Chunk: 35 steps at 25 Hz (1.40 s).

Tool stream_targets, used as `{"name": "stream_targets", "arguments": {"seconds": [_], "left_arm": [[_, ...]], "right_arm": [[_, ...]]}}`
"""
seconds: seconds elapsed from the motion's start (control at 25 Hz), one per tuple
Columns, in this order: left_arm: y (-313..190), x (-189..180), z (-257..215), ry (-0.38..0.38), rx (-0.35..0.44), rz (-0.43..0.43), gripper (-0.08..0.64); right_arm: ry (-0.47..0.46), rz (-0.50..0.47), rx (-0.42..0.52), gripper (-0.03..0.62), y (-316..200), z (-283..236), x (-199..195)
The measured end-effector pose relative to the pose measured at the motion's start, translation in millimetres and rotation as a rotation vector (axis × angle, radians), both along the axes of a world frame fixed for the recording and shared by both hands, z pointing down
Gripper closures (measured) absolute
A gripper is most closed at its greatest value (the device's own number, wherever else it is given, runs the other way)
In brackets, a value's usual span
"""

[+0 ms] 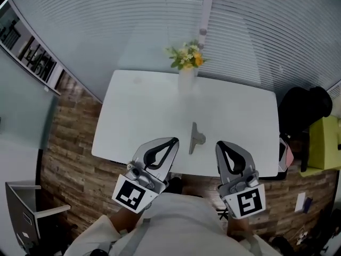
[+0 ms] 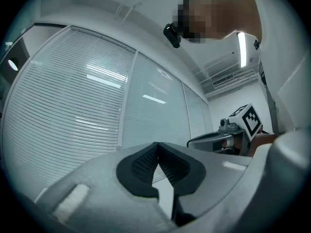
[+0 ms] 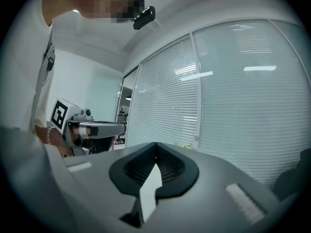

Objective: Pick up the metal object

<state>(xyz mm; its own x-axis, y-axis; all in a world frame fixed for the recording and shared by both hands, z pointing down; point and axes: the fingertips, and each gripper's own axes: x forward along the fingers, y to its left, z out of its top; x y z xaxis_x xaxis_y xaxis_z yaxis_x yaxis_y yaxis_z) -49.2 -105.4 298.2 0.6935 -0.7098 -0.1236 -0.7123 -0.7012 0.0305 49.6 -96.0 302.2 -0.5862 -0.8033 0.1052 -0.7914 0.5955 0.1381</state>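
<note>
Metal object [image 1: 196, 137]: lay flat on the white table [image 1: 144, 111], close to its near edge, grey and elongated, wider at the near end. Sat between the tips of the two grippers, touched by neither.

Left gripper [image 1: 173, 141]: hovered over the table's near edge, just left of the piece. Jaws pressed together at the tip, dark pads meeting, nothing pinched.

Right gripper [image 1: 219, 144]: hovered just right of the piece, jaws likewise closed tight and empty.

Both pointed across the table toward the slatted blinds [image 1: 160, 20].

Near the table's far edge: a white vase [image 1: 186, 80] with yellow and white flowers [image 1: 185, 56], well apart from the piece. Around the table: wood-plank floor [image 1: 69, 143].
</note>
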Motion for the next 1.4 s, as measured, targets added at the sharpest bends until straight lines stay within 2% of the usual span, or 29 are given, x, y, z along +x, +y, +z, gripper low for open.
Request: {"name": "stream_targets", "arguments": {"seconds": [0.08, 0.2, 0.36, 0.72, 0.92, 1.4], "left_arm": [[-17.6, -4.1, 3.1, -0.003, -0.001, 0.009, 0.558], [-39.2, -4.5, 4.9, 0.000, 0.002, 0.025, 0.558], [-55.7, -1.7, 4.7, 0.006, 0.003, 0.044, 0.558], [-70.7, 12.6, 11.1, -0.005, -0.006, 0.067, 0.558], [-71.7, 18.6, 11.2, -0.002, -0.007, 0.071, 0.558], [-72.4, 20.7, 18.0, -0.009, -0.011, 0.082, 0.558]], "right_arm": [[0.021, 0.005, 0.007, 0.589, -16.1, 2.4, -3.0], [-0.018, 0.037, -0.011, 0.589, -36.2, -0.1, -7.4], [-0.018, 0.055, -0.007, 0.589, -51.1, -0.6, -5.8], [-0.041, 0.086, -0.002, 0.589, -63.7, -0.3, 7.9], [-0.018, 0.081, 0.021, 0.588, -66.1, 3.5, 21.1], [-0.029, 0.112, -0.098, 0.557, -77.9, 58.3, 33.4]]}}
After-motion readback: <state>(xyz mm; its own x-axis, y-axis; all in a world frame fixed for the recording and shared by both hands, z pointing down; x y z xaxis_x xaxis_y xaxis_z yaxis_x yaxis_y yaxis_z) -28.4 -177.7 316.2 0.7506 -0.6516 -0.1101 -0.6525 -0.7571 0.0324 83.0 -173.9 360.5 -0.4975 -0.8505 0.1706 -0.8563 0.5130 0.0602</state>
